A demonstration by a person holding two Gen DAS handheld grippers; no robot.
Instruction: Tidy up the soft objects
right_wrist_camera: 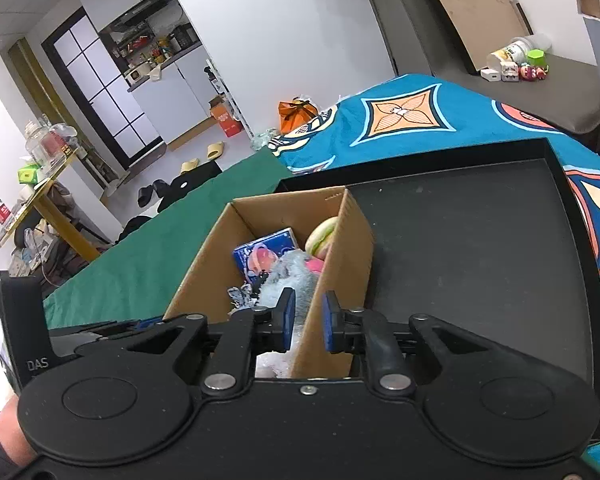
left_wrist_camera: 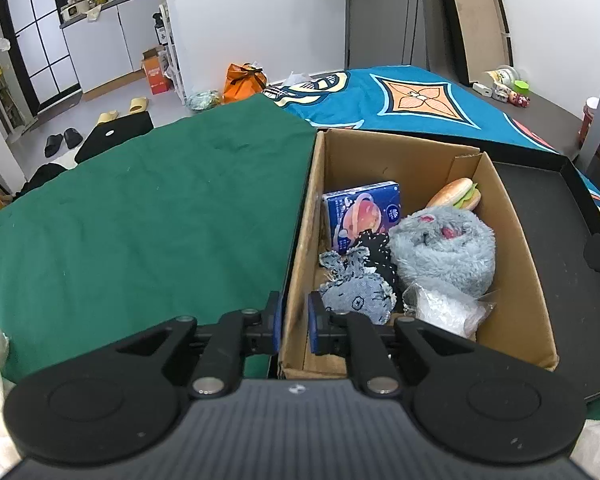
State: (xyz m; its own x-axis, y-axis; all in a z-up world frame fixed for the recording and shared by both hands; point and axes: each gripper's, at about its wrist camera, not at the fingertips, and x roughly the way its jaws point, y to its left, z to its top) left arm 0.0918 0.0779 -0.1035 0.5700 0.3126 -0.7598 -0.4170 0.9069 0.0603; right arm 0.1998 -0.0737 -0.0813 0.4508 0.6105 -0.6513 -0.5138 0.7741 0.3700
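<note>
An open cardboard box (left_wrist_camera: 512,248) stands in a shallow black tray (left_wrist_camera: 560,240). Inside lie a blue tissue pack (left_wrist_camera: 362,210), a toy burger (left_wrist_camera: 458,196), a fluffy grey plush (left_wrist_camera: 444,252), a denim toy (left_wrist_camera: 356,292), a black stitched cloth (left_wrist_camera: 376,248) and a clear bag of white filling (left_wrist_camera: 444,308). My left gripper (left_wrist_camera: 295,322) is shut on the box's left wall near the front corner. My right gripper (right_wrist_camera: 308,318) straddles the right wall of the box (right_wrist_camera: 204,272), slightly open, with a sliver of room beside the pads.
A green cloth (left_wrist_camera: 140,220) covers the table left of the box, and a blue patterned cloth (left_wrist_camera: 400,96) lies behind it. The tray's floor (right_wrist_camera: 480,260) stretches right of the box. Small jars and toys (right_wrist_camera: 516,64) sit on a far grey surface.
</note>
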